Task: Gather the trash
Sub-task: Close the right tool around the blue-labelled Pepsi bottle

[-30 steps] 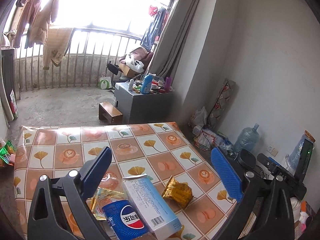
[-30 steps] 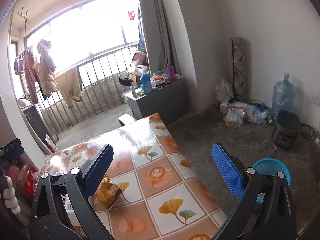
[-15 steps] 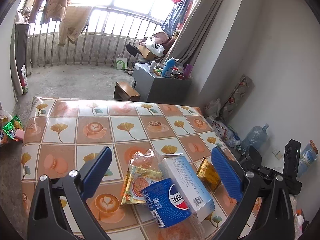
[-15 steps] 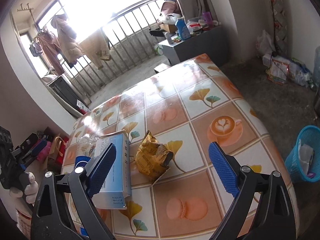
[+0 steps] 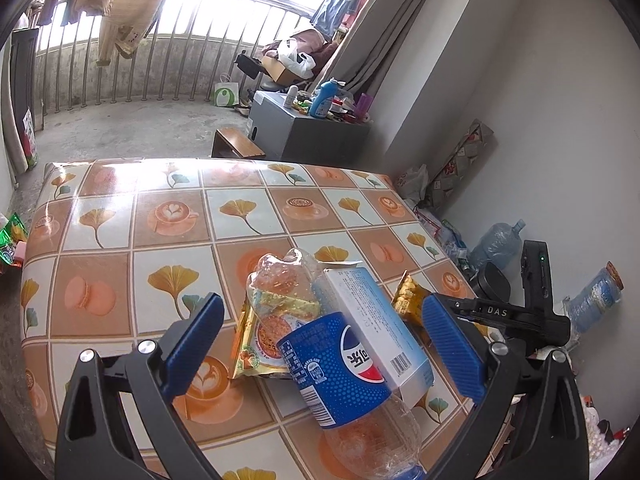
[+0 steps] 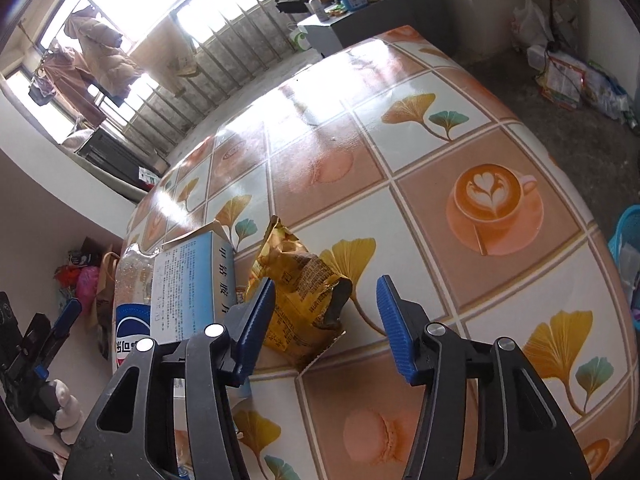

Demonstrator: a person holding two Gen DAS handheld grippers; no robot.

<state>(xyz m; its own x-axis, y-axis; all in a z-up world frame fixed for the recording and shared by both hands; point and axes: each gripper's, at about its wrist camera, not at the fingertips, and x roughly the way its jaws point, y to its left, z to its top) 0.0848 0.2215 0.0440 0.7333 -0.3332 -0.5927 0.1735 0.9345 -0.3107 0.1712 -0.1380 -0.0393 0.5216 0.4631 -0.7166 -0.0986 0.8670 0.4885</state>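
A crinkly gold wrapper lies on the shiny worktop beside a flat blue box and a clear plastic bottle. The right tongs have been closing around the wrapper, not yet squeezing. The left tongs stand wide apart, empty.

On the table, box lies between bottle and wrapper.
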